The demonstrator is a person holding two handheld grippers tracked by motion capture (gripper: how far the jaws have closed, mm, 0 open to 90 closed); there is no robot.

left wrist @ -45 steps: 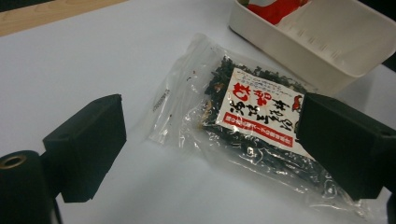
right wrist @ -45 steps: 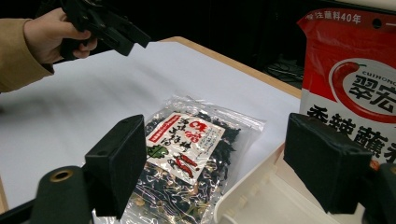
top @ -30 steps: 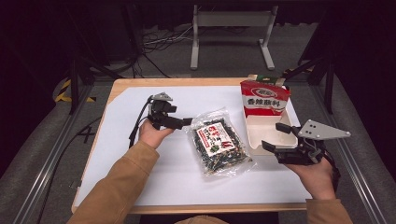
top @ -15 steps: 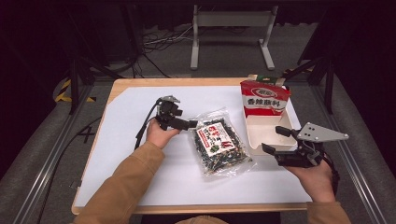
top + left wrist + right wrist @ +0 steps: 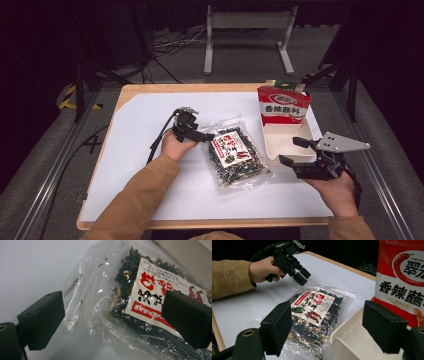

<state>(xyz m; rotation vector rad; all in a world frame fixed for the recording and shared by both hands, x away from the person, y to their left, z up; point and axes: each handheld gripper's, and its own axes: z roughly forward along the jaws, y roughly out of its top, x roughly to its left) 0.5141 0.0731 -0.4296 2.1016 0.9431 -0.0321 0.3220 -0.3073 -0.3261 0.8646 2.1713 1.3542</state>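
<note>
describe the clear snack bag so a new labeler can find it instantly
On the white-topped table, look at the middle, just left of the white plastic tray. The clear plastic bag of dark dried bits lies flat there. Unlike the upright red pouch in the tray, it is see-through with a white and red label.

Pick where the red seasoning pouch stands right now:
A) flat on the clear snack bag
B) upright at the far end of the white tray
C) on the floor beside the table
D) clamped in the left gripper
B: the red pouch stands upright at the far end of the white tray, apart from both grippers.
</note>
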